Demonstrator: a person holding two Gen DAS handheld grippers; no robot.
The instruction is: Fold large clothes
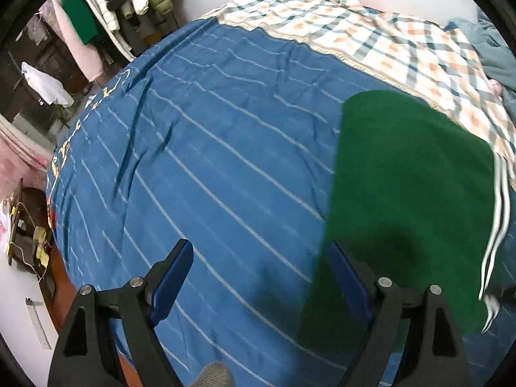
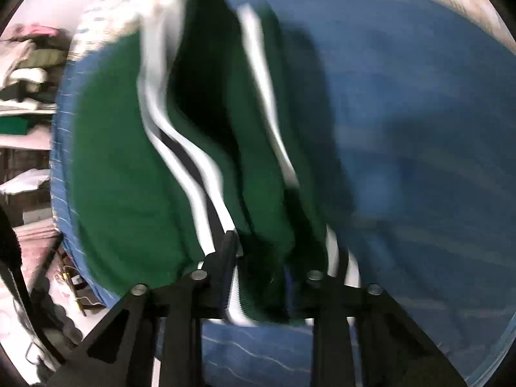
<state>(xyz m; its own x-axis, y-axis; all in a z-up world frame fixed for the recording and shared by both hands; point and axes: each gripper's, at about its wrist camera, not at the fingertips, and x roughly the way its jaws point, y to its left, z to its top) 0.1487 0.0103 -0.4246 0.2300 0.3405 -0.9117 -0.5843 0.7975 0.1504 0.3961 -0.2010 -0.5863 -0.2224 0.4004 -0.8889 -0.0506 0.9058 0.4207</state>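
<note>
A green garment [image 1: 409, 200] with white side stripes lies on the blue striped bed sheet [image 1: 209, 161], at the right in the left wrist view. My left gripper [image 1: 261, 277] is open and empty, just above the sheet at the garment's left edge. My right gripper [image 2: 258, 258] is shut on a bunched, striped part of the green garment [image 2: 129, 177] and holds it lifted off the bed. The right wrist view is blurred by motion.
A plaid blanket [image 1: 387, 38] lies across the far side of the bed. Hanging clothes [image 1: 106, 9] fill a rack at the back left. The bed edge [image 1: 61, 225] drops to a cluttered floor on the left.
</note>
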